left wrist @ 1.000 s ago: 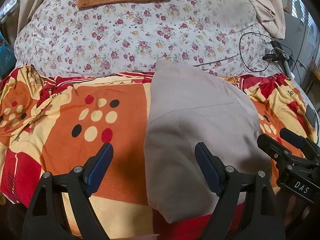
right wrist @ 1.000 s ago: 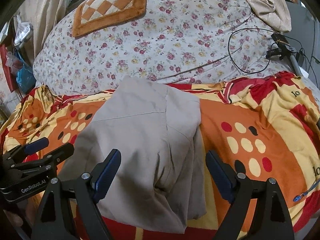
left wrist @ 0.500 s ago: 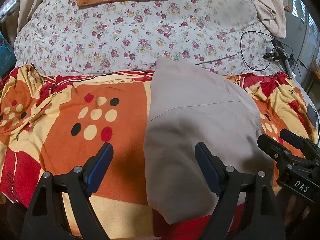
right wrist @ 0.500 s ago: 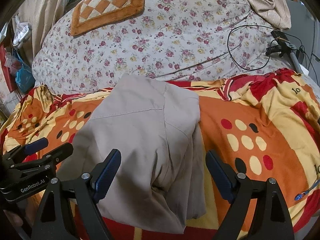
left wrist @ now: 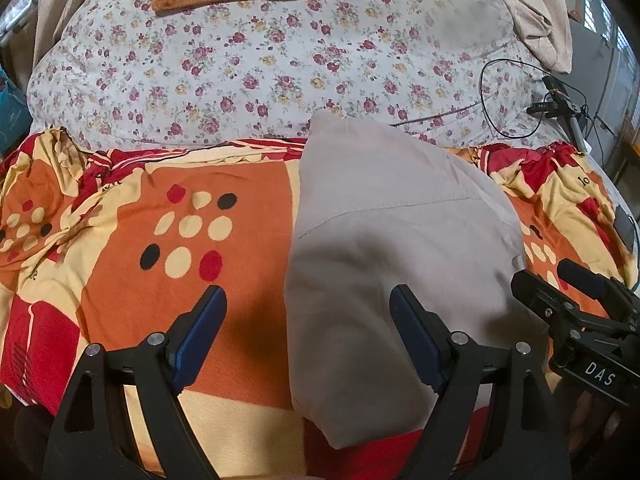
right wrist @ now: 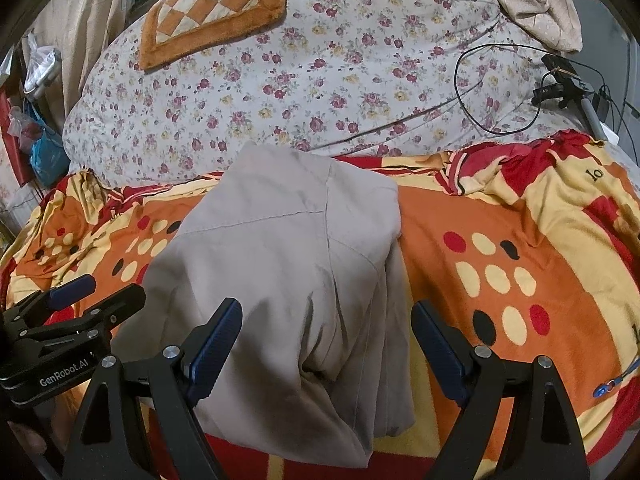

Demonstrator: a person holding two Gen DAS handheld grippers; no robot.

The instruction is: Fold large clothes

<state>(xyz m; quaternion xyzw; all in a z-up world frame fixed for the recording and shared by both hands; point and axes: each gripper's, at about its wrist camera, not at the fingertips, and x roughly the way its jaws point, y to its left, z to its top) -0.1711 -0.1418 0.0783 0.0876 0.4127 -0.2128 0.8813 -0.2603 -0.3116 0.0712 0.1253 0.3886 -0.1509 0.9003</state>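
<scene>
The left tongs (left wrist: 308, 332) stood wide open and held nothing, 1 finger above the orange patterned blanket (left wrist: 120, 248) and the other above the beige garment (left wrist: 392, 248). The right tongs (right wrist: 326, 344) were likewise spread and empty, straddling the near right part of the same garment (right wrist: 288, 280).

The garment lay partly folded into a long strip on the blanket, its far end reaching the floral bedsheet (left wrist: 280, 60). It looked like thin woven cloth: light, limp and easily creased, so it would probably sag from any single pinch. The 2 near corners, or the near hem, seemed the sensible places to grip for the next fold.

The left view showed only a smooth top panel crossed by 1 seam. The right view alone revealed the stacked layers and a loose pleat along the garment's right edge, plus a checked cushion (right wrist: 212, 12) in full. Each view caught the other tongs at its margin.
</scene>
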